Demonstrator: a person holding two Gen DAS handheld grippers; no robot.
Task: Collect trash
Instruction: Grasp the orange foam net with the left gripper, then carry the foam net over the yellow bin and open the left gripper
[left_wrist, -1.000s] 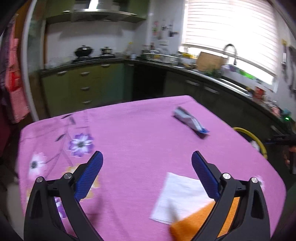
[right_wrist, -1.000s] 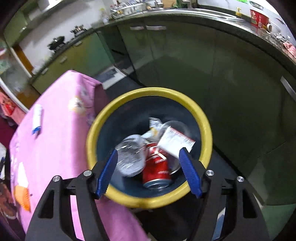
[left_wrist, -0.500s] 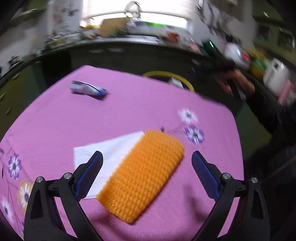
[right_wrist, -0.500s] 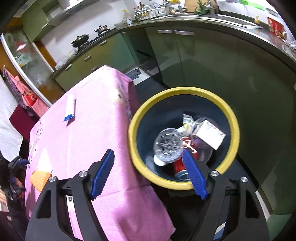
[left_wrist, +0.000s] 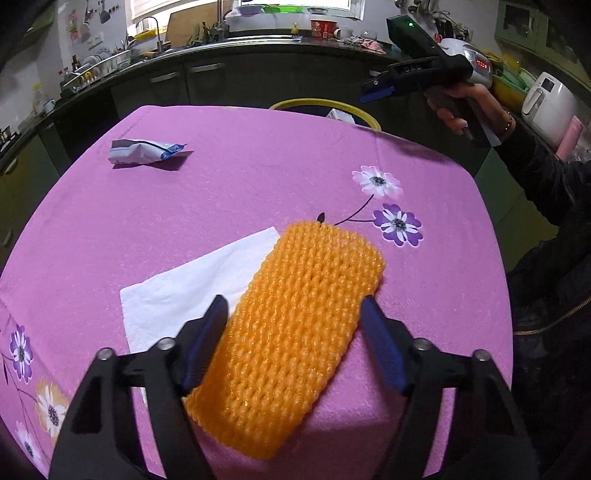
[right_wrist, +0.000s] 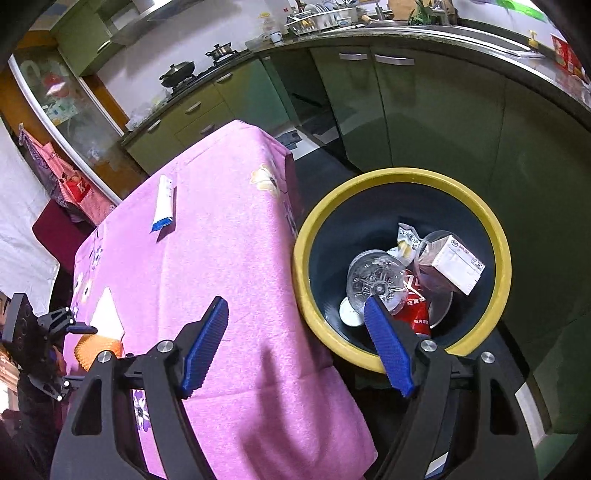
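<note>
An orange foam net lies on the pink tablecloth, partly over a white napkin. My left gripper is open, its fingers on either side of the net's near half. A white and blue wrapper lies at the far left of the table. My right gripper is open and empty, over the table's edge beside the yellow-rimmed bin. The bin holds a clear bottle, a red can and a white carton. The right gripper also shows in the left wrist view.
Dark green kitchen cabinets and a cluttered counter run behind the table and the bin. The bin's rim shows past the table's far edge. The person's arm is on the right.
My left gripper swung right from the table's far side and moved down around the orange net. My right gripper drew back from over the bin toward the table's edge.
</note>
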